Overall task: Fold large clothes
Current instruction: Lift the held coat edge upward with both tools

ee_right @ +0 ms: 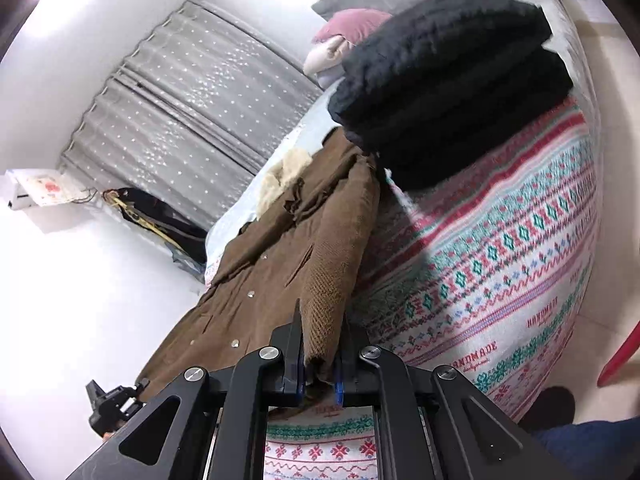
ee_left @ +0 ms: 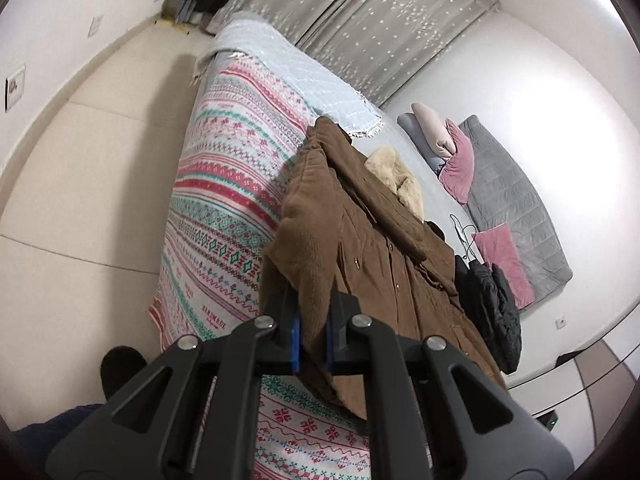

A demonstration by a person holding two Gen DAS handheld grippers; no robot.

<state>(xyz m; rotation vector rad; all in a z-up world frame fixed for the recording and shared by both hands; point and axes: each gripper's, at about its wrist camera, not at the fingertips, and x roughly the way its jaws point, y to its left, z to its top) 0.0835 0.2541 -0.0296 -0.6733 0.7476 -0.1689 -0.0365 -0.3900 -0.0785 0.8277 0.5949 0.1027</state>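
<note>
Jaws: left gripper (ee_left: 311, 328) and right gripper (ee_right: 320, 354) each clamped on a hem corner of the brown coat (ee_left: 372, 240) | coat: frame centre, on the bed (ee_left: 224, 184) | advice: raise both corners evenly, carry toward collar.

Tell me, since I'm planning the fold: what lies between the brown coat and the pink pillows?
The black jacket beside the brown coat, then bare sheet before the pink pillows; left wrist view.
</note>
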